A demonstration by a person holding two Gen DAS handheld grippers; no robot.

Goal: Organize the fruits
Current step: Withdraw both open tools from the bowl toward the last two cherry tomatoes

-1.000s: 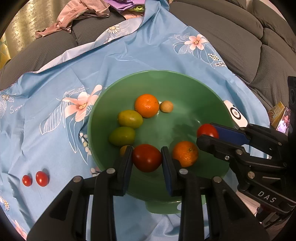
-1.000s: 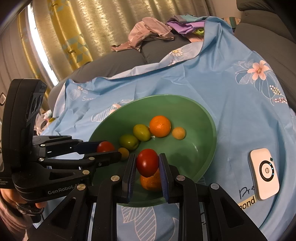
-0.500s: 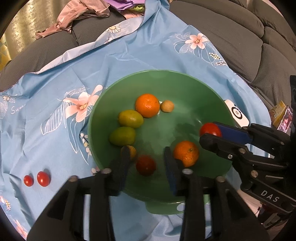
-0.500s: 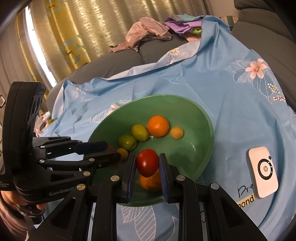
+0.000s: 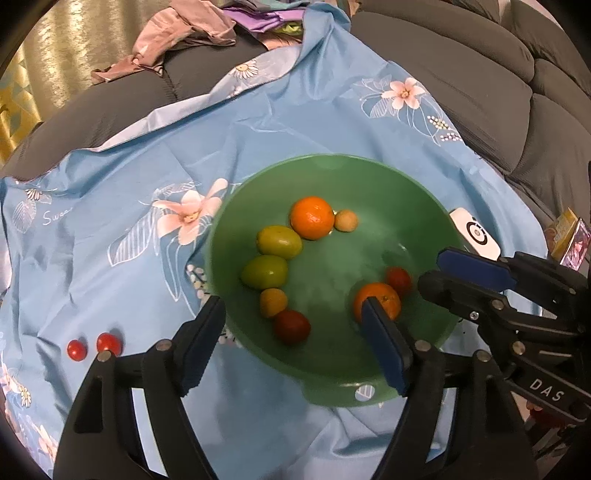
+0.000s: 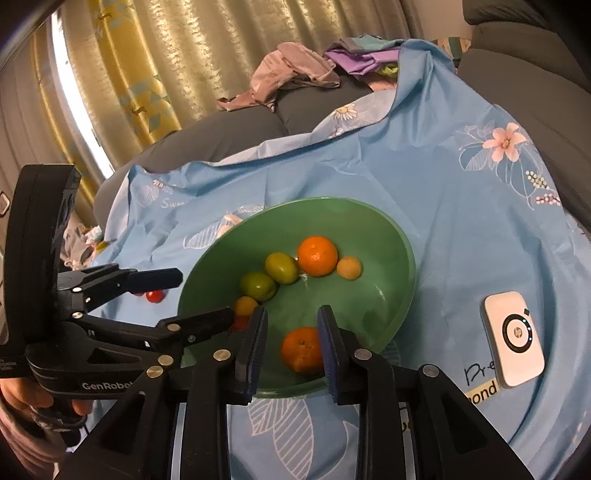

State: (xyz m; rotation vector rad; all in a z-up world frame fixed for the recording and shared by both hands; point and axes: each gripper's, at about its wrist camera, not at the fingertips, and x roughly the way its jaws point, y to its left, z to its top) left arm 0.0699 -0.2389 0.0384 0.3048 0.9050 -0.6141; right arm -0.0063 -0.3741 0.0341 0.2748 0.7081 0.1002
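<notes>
A green bowl [image 5: 369, 177] [image 6: 399, 236] sits on the blue flowered cloth. It holds two oranges [image 5: 311, 217] [image 5: 376, 300], two green fruits [image 5: 279, 242], small yellow fruits and two red tomatoes [image 5: 291, 326] [image 5: 398, 280]. My left gripper [image 5: 295, 332] is open and empty over the bowl's near rim. My right gripper [image 6: 291, 325] is open and empty above the near orange [image 6: 301, 349]. Two small red tomatoes [image 5: 109, 342] lie on the cloth left of the bowl.
A white round-buttoned device [image 6: 513, 343] lies on the cloth right of the bowl. Clothes [image 5: 184, 33] are piled on the grey sofa behind. A small box [image 5: 565, 236] stands at the far right. Curtains hang at the back left.
Both grippers opened and let their red tomatoes drop into the bowl, the left first, then the right. Both tomatoes now lie in the bowl.
</notes>
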